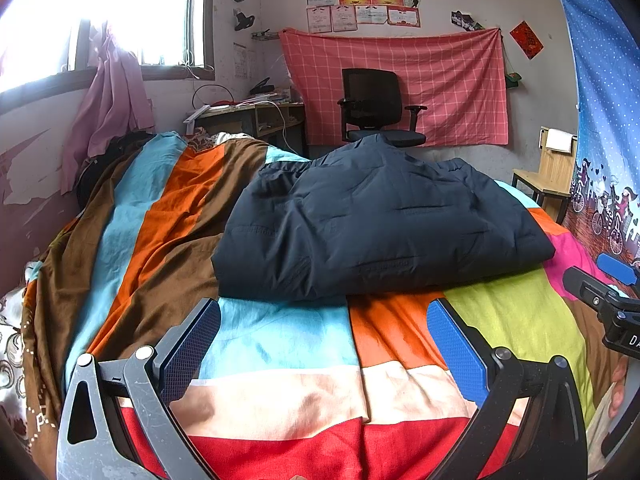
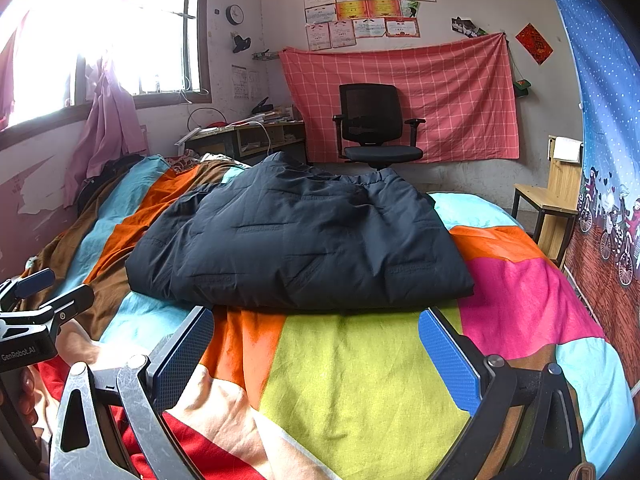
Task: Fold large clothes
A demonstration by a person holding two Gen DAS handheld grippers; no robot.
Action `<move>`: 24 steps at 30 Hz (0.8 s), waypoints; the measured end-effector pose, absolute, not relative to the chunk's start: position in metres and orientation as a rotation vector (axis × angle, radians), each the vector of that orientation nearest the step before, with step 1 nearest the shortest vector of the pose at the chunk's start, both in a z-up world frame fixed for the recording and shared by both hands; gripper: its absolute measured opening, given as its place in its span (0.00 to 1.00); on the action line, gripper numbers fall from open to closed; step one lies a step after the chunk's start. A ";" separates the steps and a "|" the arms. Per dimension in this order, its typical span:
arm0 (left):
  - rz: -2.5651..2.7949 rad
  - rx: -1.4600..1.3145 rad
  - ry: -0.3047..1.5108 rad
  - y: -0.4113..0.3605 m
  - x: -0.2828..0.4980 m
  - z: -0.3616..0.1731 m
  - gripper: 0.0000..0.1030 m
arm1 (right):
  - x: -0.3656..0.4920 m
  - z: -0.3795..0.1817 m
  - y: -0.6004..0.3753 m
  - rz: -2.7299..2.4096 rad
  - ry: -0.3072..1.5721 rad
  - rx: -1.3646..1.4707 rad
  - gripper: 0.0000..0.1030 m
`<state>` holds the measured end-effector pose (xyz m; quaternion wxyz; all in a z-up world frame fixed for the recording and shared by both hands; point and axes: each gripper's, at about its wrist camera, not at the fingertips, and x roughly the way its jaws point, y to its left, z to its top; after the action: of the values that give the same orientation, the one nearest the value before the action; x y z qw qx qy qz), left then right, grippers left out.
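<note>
A dark navy padded jacket (image 1: 380, 220) lies folded into a thick rectangle in the middle of the bed; in the right wrist view the jacket (image 2: 300, 244) sits just beyond the fingers. My left gripper (image 1: 324, 320) is open, its blue pads wide apart over the bedspread, a little short of the jacket's near edge and holding nothing. My right gripper (image 2: 316, 332) is open too, empty, close to that same near edge. Each gripper shows in the other's view: the right gripper (image 1: 604, 280) at the right edge, the left gripper (image 2: 44, 296) at the left edge.
The bed wears a multicoloured patchwork bedspread (image 2: 360, 380). Behind it stand a black office chair (image 1: 376, 108), a cluttered desk (image 1: 256, 116) under the window and a wooden chair (image 2: 548, 200) on the right. A blue curtain (image 1: 604, 120) hangs at the right. A hand (image 2: 28, 396) grips the left handle.
</note>
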<state>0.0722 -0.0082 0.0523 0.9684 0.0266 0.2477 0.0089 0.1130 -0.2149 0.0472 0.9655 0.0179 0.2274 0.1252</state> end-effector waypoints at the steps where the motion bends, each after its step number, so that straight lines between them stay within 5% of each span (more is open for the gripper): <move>1: 0.017 0.054 0.501 -0.008 0.072 0.052 0.98 | 0.113 0.047 -0.215 0.253 0.461 0.036 1.00; 24: 0.017 0.052 0.498 -0.009 0.074 0.055 0.98 | 0.113 0.046 -0.213 0.251 0.459 0.037 1.00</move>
<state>0.0742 -0.0088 0.0552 0.9687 0.0255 0.2466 0.0084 0.1130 -0.2134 0.0464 0.9658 0.0182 0.2270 0.1242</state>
